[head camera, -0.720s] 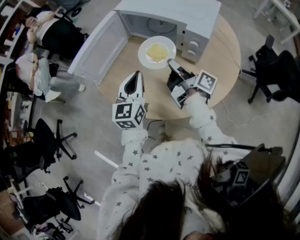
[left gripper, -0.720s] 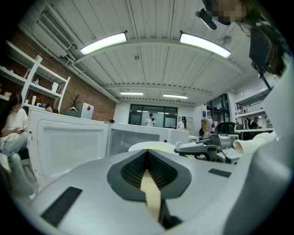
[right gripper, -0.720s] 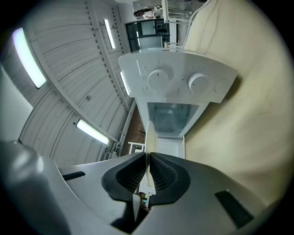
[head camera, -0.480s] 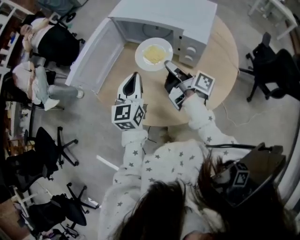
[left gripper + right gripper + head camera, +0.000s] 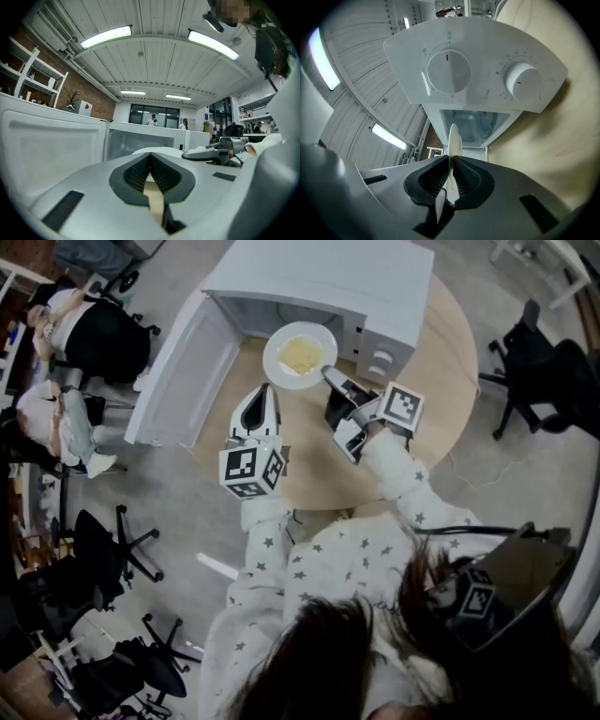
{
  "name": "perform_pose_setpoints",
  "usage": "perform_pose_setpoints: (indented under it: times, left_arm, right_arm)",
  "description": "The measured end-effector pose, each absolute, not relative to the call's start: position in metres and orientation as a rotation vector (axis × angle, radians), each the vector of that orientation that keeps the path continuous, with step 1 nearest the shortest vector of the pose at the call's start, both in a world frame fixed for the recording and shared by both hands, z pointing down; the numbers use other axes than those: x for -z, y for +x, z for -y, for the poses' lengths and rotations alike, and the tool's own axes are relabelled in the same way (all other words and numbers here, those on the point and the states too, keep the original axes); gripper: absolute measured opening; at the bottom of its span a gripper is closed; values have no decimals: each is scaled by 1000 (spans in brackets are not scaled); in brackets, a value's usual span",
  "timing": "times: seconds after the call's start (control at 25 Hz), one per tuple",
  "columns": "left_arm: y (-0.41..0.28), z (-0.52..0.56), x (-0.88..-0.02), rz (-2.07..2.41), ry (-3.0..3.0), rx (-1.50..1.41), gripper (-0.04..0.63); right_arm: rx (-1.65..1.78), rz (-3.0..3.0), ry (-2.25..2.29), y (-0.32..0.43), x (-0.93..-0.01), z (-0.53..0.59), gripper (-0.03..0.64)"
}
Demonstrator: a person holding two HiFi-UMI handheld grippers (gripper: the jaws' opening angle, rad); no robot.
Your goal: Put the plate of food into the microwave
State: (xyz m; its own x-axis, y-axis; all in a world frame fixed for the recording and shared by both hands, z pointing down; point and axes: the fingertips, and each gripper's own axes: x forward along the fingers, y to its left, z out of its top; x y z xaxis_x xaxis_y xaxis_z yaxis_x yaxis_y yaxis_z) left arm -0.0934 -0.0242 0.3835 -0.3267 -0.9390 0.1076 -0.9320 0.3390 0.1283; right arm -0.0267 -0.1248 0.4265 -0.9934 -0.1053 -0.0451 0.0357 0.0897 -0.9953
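A white plate (image 5: 300, 354) of yellow food hangs level at the mouth of the open white microwave (image 5: 319, 282). My right gripper (image 5: 328, 377) is shut on the plate's near right rim. In the right gripper view the plate (image 5: 453, 135) shows edge-on between the pads, with the microwave's cavity (image 5: 471, 123) just ahead of my right gripper (image 5: 451, 176) and two dials on the panel (image 5: 478, 70). My left gripper (image 5: 264, 392) is shut and holds nothing, low over the round wooden table (image 5: 441, 381), left of the plate. The left gripper view shows my left gripper (image 5: 150, 157) with jaws closed, facing the microwave (image 5: 140, 138).
The microwave door (image 5: 183, 371) swings wide open to the left, past the table edge. Two seated people (image 5: 66, 362) are at the far left. Office chairs stand at the right (image 5: 544, 362) and lower left (image 5: 84, 540).
My right gripper has carried the plate away from me, closer to the microwave's opening. The left gripper has stayed beside it, still shut.
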Motion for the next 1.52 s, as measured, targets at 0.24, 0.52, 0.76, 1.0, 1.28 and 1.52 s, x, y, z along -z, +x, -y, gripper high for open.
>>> perform_pose_setpoints:
  times: [0.24, 0.52, 0.76, 1.0, 1.28, 1.52]
  left_arm:
    - [-116, 42, -388, 2356, 1777, 28, 2]
    - [-149, 60, -398, 2199, 1914, -11, 2]
    - [-169, 78, -412, 2011, 2070, -26, 2]
    - [-176, 94, -423, 1895, 2168, -25, 2]
    - [-183, 113, -428, 1841, 2202, -33, 2]
    - [-188, 117, -432, 1836, 2186, -35, 2]
  right_arm:
    - [2035, -2196, -177, -36, -431, 136, 18]
    - [1991, -2086, -383, -58, -444, 148, 18]
    - [1916, -1961, -556, -81, -455, 159, 18]
    - [1851, -1875, -646, -93, -464, 169, 18]
    - [1858, -1849, -737, -103, -476, 180, 18]
    - [1830, -1873, -743, -107, -476, 188, 18]
